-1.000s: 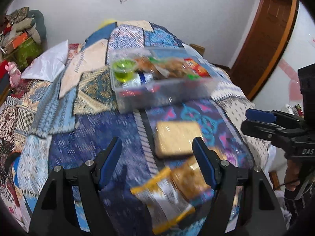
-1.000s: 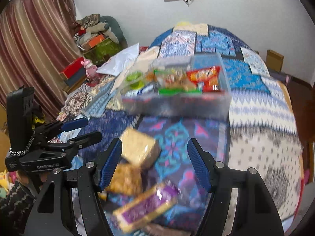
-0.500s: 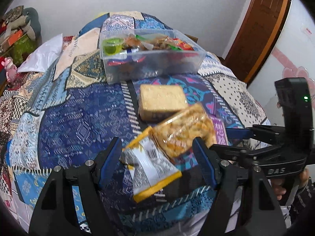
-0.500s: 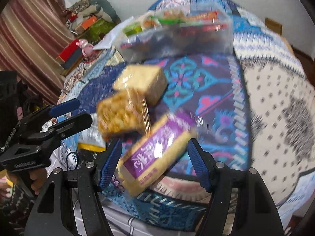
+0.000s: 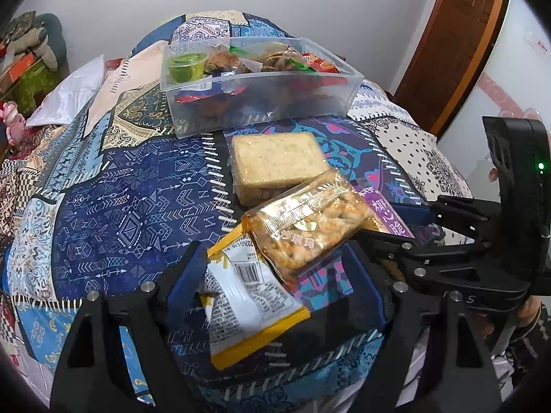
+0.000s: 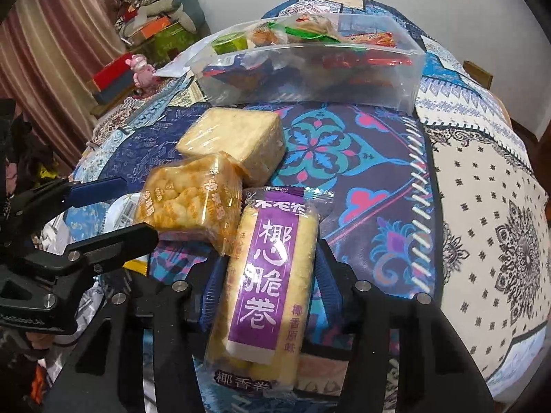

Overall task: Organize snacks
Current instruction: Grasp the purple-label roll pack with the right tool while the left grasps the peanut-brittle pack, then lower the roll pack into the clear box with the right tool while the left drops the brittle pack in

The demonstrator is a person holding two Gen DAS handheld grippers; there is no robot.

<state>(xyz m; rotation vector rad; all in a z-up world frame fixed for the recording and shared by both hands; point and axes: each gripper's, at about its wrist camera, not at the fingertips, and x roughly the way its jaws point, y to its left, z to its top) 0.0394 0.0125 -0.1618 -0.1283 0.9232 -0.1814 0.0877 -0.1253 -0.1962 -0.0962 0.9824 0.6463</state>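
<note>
Within the last second both tongs have dropped from facing the clear box point(image 5: 261, 103) to straddling the loose packets, so I judge a pickup is about to start. The left tongs point(image 5: 275, 275) are open around the white-and-yellow packet point(image 5: 248, 296), while the right tongs point(image 6: 265, 275) are open around the purple roll packet point(image 6: 268, 275); just ahead lie the orange packet point(image 6: 189, 203) and cracker block point(image 6: 237, 141). Everything rests on a patchwork bedspread point(image 5: 113, 199), the half-filled box farther ahead, a brown door point(image 5: 454, 41) beyond on the right.

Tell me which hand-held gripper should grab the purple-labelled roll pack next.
Right. The right hand-held gripper already straddles the purple roll pack, jaws open. The left hand-held gripper frames the white-and-yellow packet instead.
</note>
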